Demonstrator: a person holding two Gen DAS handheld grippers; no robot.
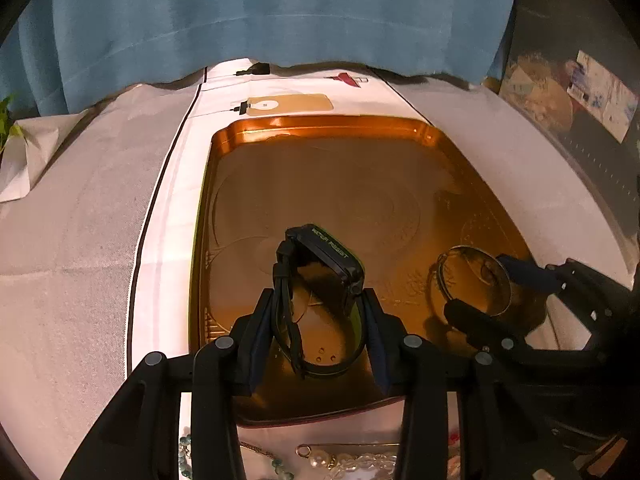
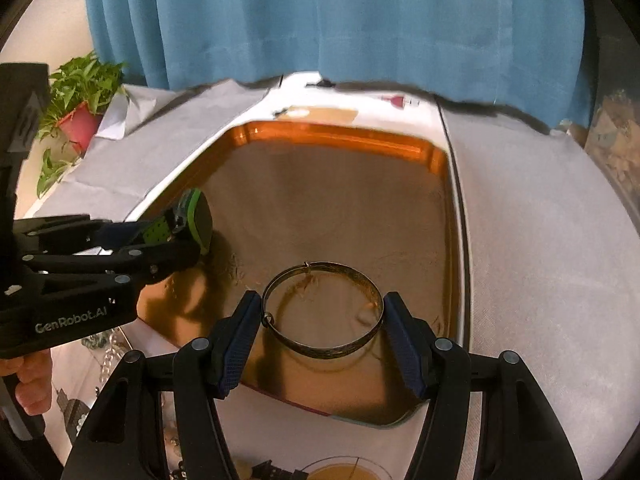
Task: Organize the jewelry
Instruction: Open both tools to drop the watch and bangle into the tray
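Observation:
My left gripper [image 1: 318, 312] is shut on a black digital watch [image 1: 324, 272] with a green-lined strap and holds it over the near left part of a shiny gold tray [image 1: 320, 128]. The watch and left gripper also show in the right wrist view [image 2: 192, 220]. My right gripper [image 2: 322, 312] is shut on a thin metal bangle [image 2: 320, 308], held over the near right part of the tray [image 2: 340, 136]. The bangle and right gripper also show in the left wrist view [image 1: 472, 280].
The tray lies on a white cloth [image 1: 80, 220] over the table. Bead and pearl necklaces [image 1: 352, 460] lie on the cloth near me. A gold card [image 1: 288, 104] lies behind the tray. A blue curtain [image 1: 260, 8] hangs behind. A potted plant [image 2: 80, 108] stands far left.

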